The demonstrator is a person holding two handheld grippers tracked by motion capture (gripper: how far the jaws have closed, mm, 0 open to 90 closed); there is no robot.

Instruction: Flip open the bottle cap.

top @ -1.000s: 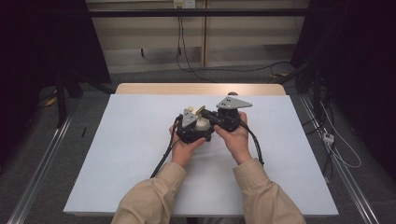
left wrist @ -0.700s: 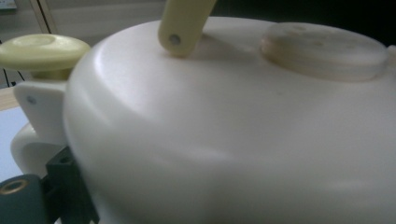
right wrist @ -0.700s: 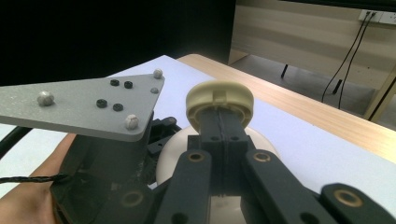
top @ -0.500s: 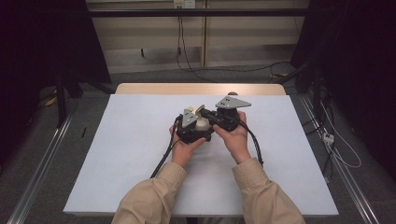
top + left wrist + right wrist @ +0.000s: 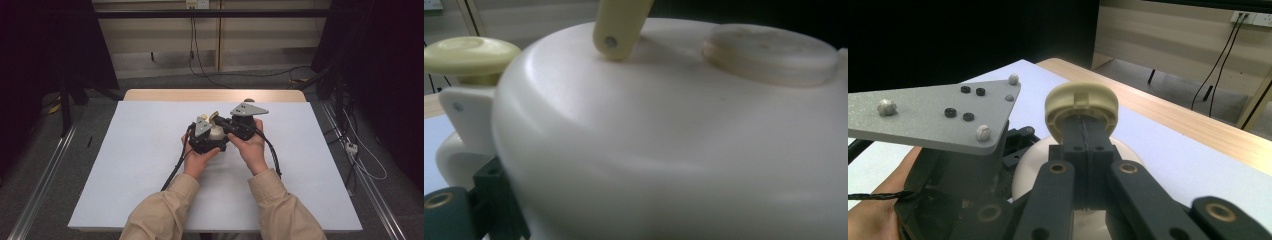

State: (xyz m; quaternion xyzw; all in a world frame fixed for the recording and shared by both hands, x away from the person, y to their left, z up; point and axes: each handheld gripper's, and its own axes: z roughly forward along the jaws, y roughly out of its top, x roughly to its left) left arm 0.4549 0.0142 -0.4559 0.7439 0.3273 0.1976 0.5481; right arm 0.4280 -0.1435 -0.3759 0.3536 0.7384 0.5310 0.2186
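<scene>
Left hand point(image 5: 200, 159): comes in from the bottom of the high view, sleeve tan, wrapped round the left gripper point(image 5: 206, 136) just left of the worktop's middle.
Left gripper: black body with a small grey plate on top; a cable trails from it toward the near edge. In its own view the white pot sits very close in front of the camera, so I cannot tell how its fingers stand.
Pot point(image 5: 216, 133): white, rounded, between the two grippers near the middle of the worktop point(image 5: 125, 165). In the left gripper view its wall point(image 5: 674, 150) curves across the picture, with a round pale disc point(image 5: 769, 47) on top.
Knob point(image 5: 1081, 104): cream, round, ribbed at the edge, on top of the pot; the right gripper's fingers reach up to it.
Lever point(image 5: 621, 22): cream bar with a small hole, resting on the pot's top in the left gripper view.
Right gripper point(image 5: 1083, 131): fingers narrow, pressed together with no gap, their tips at the underside of the knob; whether they pinch it cannot be told.
Right hand point(image 5: 250, 147): grips the right gripper's body, touching the left gripper's side; a grey plate point(image 5: 248, 108) rides on top.
</scene>
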